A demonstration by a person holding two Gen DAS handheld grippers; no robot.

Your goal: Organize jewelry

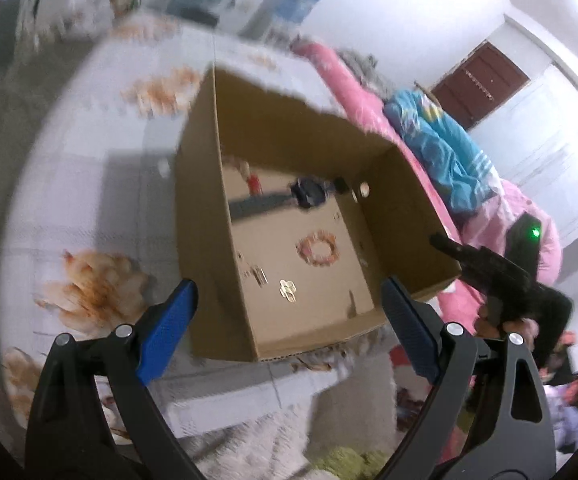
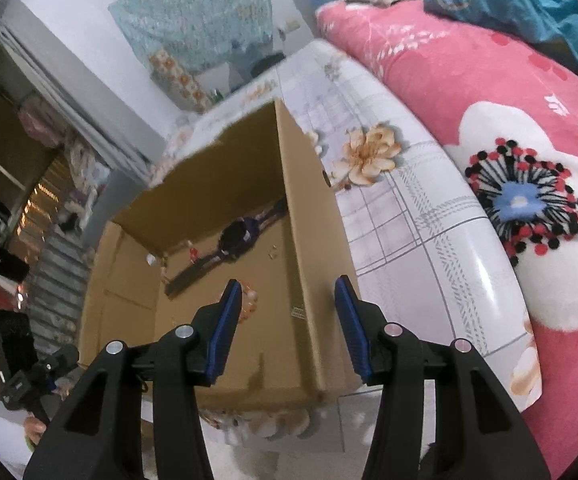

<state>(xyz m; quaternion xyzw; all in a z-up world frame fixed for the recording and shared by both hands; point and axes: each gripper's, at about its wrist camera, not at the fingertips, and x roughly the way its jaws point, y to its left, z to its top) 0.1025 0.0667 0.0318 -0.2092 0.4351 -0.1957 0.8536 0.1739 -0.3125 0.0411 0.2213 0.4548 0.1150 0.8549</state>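
Both grippers hang with fingers apart, gripping nothing: the left gripper [image 1: 289, 320] spread wide, the right gripper [image 2: 289, 320] about half open. Beyond their tips sits the cardboard box [image 1: 205, 208], holding a beaded bracelet [image 1: 318, 249], gold brooch [image 1: 287, 291] and dark watch [image 1: 307, 193].

An open brown cardboard box [image 1: 405, 216] holds a pink bead bracelet [image 1: 318, 248], dark wristwatch [image 1: 307, 193] farther back, and gold flower brooch [image 1: 287, 290] nearest.

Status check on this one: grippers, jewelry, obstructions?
Left gripper open, empty. Right gripper open, empty. Bead bracelet, watch inside cardboard box. Nothing blocking.
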